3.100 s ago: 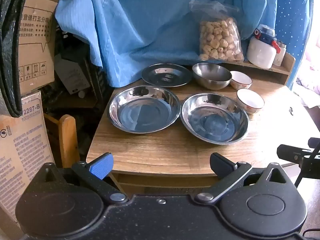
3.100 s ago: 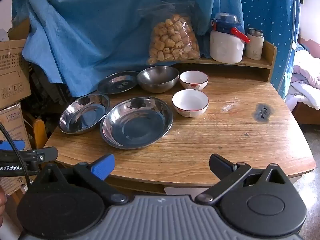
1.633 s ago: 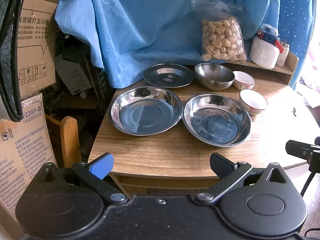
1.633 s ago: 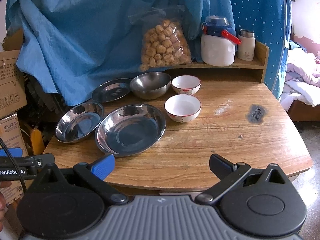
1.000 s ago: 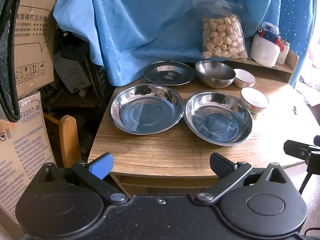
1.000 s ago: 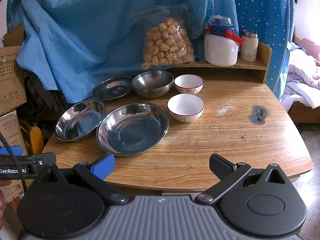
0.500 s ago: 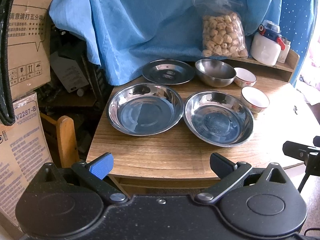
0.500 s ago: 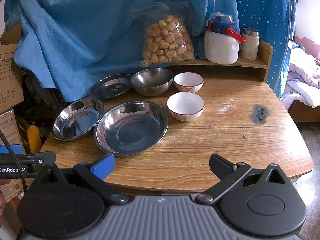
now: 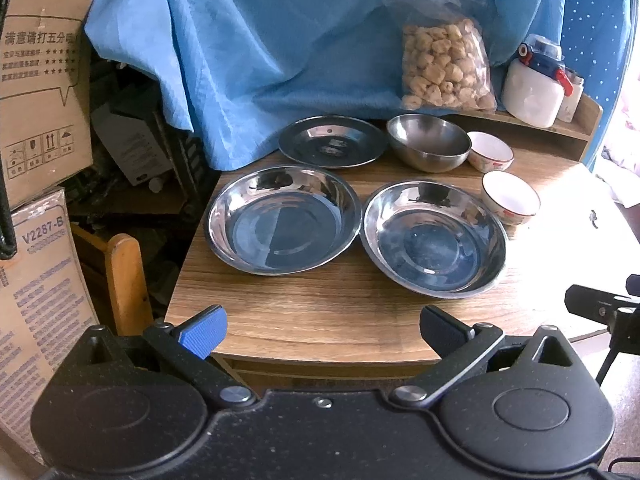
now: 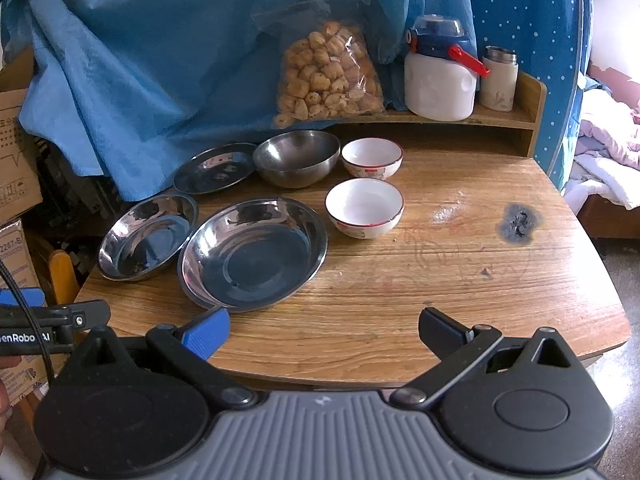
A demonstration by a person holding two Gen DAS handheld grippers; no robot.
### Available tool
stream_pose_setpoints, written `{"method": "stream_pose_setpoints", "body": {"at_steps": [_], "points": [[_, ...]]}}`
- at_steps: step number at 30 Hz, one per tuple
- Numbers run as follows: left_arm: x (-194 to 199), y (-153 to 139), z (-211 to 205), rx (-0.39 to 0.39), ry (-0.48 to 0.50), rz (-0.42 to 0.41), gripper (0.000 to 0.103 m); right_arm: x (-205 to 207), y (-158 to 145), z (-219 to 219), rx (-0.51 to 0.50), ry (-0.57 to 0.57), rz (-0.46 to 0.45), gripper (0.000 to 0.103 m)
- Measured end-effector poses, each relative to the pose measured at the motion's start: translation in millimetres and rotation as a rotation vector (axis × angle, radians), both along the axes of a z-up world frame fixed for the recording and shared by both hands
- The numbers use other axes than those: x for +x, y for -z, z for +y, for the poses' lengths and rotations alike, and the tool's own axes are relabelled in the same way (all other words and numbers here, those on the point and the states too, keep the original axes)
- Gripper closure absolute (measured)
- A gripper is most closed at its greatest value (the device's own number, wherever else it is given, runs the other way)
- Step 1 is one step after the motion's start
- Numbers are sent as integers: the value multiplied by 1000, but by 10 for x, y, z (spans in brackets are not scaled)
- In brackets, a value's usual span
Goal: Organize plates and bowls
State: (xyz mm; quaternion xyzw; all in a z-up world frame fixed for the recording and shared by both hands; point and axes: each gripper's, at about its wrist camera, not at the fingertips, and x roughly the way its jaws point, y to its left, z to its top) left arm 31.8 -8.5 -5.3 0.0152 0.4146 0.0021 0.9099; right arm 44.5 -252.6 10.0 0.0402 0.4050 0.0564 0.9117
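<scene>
Left gripper [image 9: 322, 330]: jaws spread wide, empty, held level off the near edge of the wooden table [image 9: 360, 312]. Right gripper [image 10: 324, 330]: same, jaws apart, empty, at that edge.

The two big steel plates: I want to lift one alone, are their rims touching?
Cannot tell. In both wrist views the left plate and right plate show no clear gap or contact.

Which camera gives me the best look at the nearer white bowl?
The right wrist view: the nearer white bowl sits near the middle, with its whole rim and inside showing. In the left wrist view it is off to the right, smaller and washed out by glare.
</scene>
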Motion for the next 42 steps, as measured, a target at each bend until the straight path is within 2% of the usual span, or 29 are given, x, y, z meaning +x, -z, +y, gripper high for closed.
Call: {"method": "stream_pose_setpoints", "body": {"at_steps": [18, 22, 29, 34, 42], "points": [[201, 6, -327, 13, -17, 25, 1, 323, 91, -244, 20, -47, 36, 0], [284, 25, -412, 8, -54, 39, 1, 485, 106, -321, 14, -82, 45, 0], [421, 29, -561, -18, -175, 56, 1, 883, 145, -489, 47, -227, 52, 0], [437, -44, -663, -33, -288, 24, 1, 1186, 82, -558, 35, -342, 37, 0], [452, -49, -509, -21, -528, 8, 1, 1505, 69, -489, 42, -482, 57, 0]]}}
